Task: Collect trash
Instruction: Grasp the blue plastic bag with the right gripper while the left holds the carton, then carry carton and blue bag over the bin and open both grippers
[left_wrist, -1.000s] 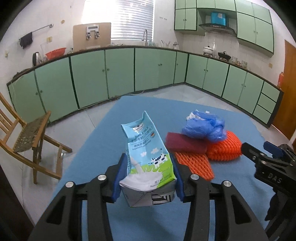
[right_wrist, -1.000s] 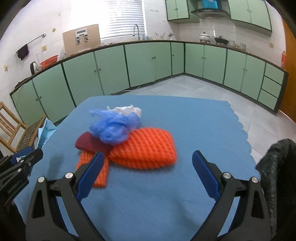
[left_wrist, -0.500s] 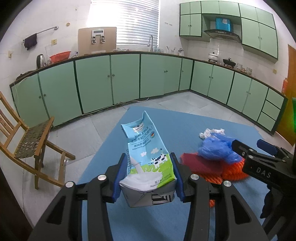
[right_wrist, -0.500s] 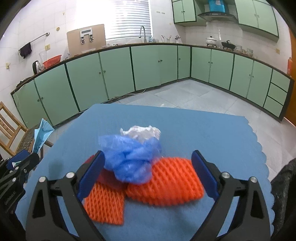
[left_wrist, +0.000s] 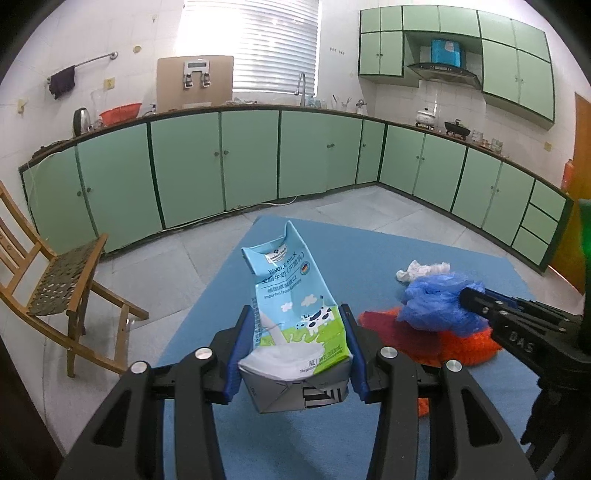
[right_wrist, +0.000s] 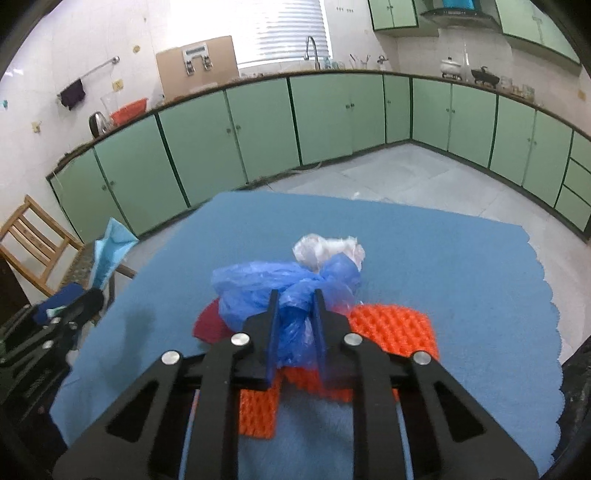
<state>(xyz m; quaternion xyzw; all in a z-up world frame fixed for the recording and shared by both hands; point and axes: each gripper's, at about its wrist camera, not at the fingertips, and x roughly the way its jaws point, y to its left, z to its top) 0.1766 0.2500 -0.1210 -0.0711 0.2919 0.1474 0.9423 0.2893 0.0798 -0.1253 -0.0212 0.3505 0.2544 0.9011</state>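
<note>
- Right gripper (right_wrist: 295, 306): jaws have just been closing, now pinching the blue plastic bag (right_wrist: 284, 284) over the orange foam nets (right_wrist: 395, 328).
- Left gripper (left_wrist: 295, 332): jaws clamp a flattened milk carton (left_wrist: 291, 310), long axis pointing away and upward over the blue surface (left_wrist: 369, 243).
- Both grippers tilt downward.
- Carton reads "WHOLE MILK".
</note>
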